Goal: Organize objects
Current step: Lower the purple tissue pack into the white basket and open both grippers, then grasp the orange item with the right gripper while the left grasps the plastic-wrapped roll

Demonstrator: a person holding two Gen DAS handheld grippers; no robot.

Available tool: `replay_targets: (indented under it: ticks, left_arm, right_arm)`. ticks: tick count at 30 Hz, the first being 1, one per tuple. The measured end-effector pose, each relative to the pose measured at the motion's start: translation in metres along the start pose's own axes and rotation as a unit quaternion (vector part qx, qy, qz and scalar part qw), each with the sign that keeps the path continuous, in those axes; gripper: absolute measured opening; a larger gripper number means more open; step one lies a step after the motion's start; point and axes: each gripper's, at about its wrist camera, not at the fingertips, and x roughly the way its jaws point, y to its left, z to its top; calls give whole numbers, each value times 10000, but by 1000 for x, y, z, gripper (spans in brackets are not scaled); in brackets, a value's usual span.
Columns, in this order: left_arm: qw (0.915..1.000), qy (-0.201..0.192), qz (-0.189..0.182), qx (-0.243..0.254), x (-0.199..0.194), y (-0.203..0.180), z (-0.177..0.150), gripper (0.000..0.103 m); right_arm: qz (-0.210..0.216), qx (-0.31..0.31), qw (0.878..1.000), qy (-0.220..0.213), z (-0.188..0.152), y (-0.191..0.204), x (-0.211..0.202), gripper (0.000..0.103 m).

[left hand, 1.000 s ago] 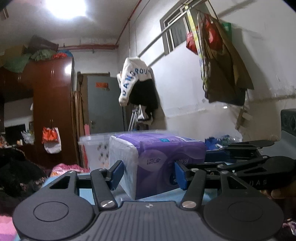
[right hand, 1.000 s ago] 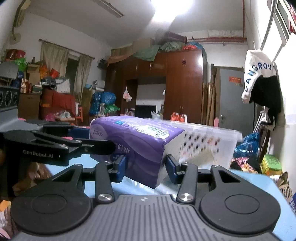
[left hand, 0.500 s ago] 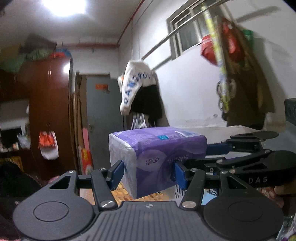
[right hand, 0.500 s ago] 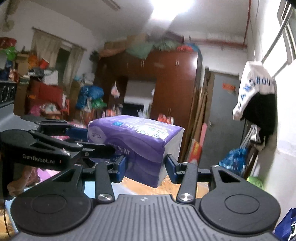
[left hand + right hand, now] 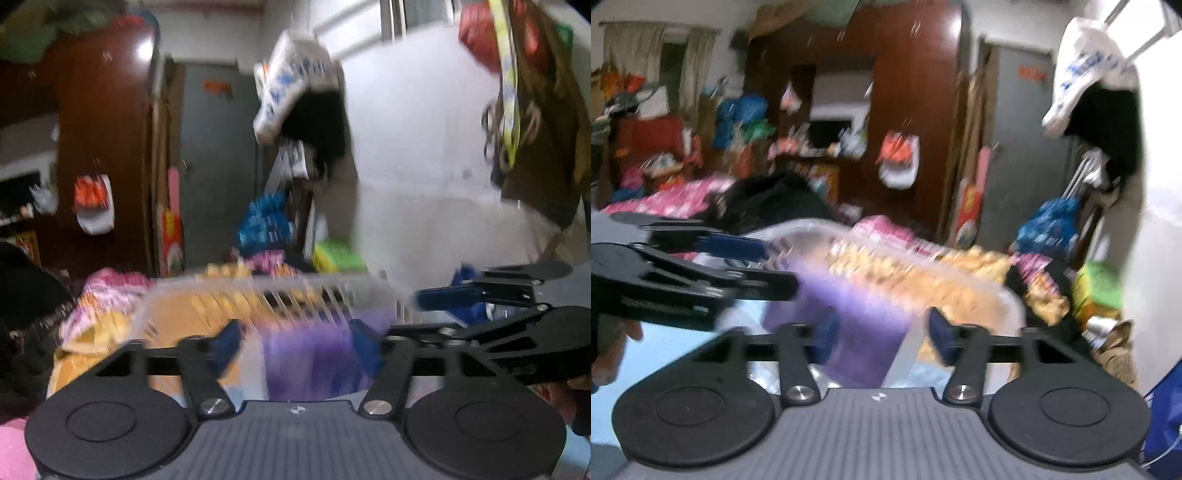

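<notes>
The purple tissue pack (image 5: 310, 354) is gripped from both sides — clamped between the left gripper (image 5: 295, 345) pads and likewise by the right gripper (image 5: 879, 330); it is held at the clear plastic bin (image 5: 258, 295), though blur hides whether it touches.

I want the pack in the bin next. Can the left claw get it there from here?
Probably yes: the left claw has the purple pack right at the open clear bin; nothing blocks, though blur hides detail.
</notes>
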Motion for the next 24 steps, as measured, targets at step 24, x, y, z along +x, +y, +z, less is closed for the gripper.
replay_targets:
  ticks: [24]
  left_arm:
    - [9976, 326, 396, -459, -76, -2, -116, 101]
  right_arm:
    - [-167, 1521, 9882, 20, -142, -22, -94, 90]
